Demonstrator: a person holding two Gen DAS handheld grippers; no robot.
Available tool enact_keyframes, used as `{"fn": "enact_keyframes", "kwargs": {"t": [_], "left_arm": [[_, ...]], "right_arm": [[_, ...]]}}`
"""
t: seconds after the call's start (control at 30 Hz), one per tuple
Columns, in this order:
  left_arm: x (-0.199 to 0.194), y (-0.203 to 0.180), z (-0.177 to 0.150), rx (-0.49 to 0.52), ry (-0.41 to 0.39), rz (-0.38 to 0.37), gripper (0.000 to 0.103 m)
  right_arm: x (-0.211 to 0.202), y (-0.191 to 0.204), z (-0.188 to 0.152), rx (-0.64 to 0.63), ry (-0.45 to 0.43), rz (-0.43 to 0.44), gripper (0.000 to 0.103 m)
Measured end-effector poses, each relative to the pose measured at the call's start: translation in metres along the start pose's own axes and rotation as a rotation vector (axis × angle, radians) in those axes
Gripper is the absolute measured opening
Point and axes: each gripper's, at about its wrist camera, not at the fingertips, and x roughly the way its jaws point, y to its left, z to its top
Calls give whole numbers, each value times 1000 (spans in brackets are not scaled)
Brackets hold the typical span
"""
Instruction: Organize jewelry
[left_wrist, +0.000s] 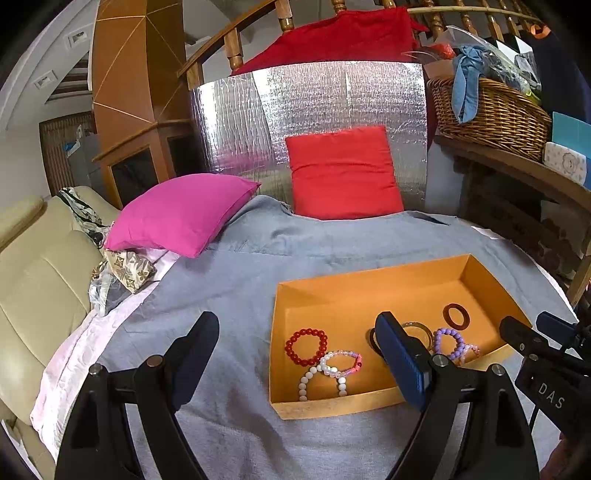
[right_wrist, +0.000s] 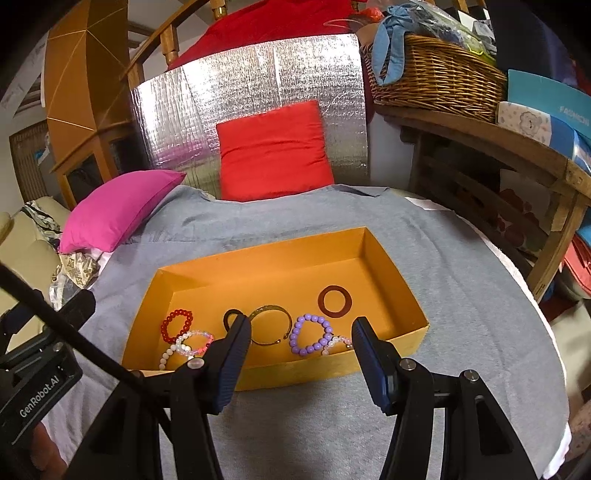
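Observation:
An orange box (left_wrist: 369, 291) (right_wrist: 258, 269) lies on the grey cloth. Inside it lie a red bead bracelet (left_wrist: 306, 346) (right_wrist: 176, 325), a white bead bracelet (left_wrist: 322, 378) (right_wrist: 170, 352), a pink and clear one (left_wrist: 341, 363) (right_wrist: 197, 343), a gold bangle (right_wrist: 269, 328), a purple bead bracelet (left_wrist: 448, 343) (right_wrist: 310, 334) and a dark red ring bangle (left_wrist: 457, 316) (right_wrist: 335, 300). My left gripper (left_wrist: 295, 339) is open and empty, left of and before the box. My right gripper (right_wrist: 301, 341) is open and empty over the box's near wall. It also shows in the left wrist view (left_wrist: 532, 336).
The grey cloth (right_wrist: 332, 424) covers a round table. A pink cushion (left_wrist: 181, 212) and a red cushion (left_wrist: 343, 173) sit at the back before a silver foil panel (left_wrist: 314, 103). A wicker basket (right_wrist: 436, 74) stands on a wooden shelf at right. A beige sofa (left_wrist: 40, 288) is at left.

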Motion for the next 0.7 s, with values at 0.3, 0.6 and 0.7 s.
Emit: {"fn": "enact_keyframes", "kwargs": {"t": [0.3,0.6,0.7], "left_arm": [[13,0,-1,-1,25,-8,87],[31,2,-3,-4,57,-5,87],[36,2,-5,-2,68,-5,87]], "right_arm": [[8,1,-1,3,14,-2,61],[20,3,2,-1,36,-3,61],[23,3,4,0,44,-6,61]]}}
